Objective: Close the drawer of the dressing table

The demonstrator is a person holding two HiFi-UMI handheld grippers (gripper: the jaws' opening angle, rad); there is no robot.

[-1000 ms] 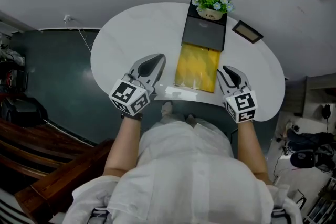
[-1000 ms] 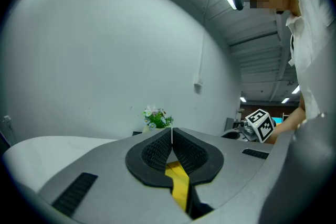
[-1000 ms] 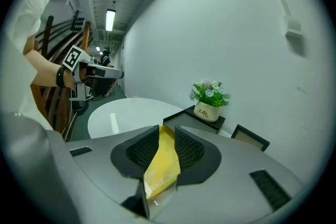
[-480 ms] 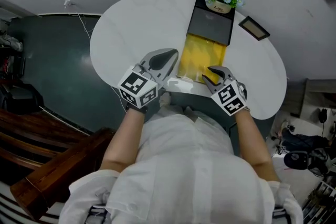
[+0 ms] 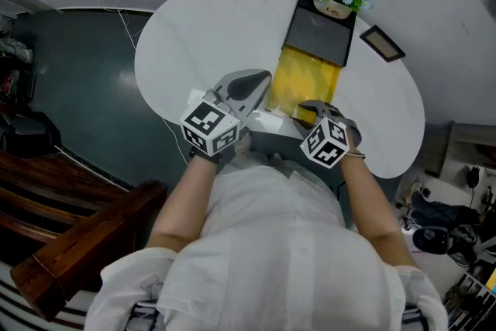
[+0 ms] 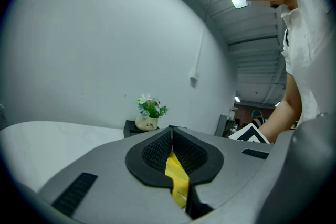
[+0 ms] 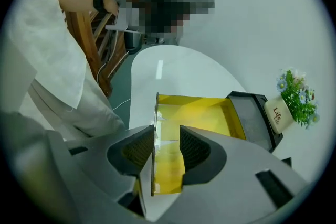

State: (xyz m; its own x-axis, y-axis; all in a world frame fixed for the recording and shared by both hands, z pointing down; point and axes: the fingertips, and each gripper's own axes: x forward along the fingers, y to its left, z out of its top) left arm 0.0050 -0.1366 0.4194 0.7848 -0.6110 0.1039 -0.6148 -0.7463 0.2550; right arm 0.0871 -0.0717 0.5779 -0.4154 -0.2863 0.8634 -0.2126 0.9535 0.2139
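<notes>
now right tongs, just opening, straddle the front of the yellow drawer; left tongs closed.

Head cam sits on my head and looks steeply down past my shirt onto the desk. Cam on my left claw is low, near level, facing the wall. Cam on my right claw is pitched down, close over the drawer. All three views share the drawer and the flower pot.
</notes>
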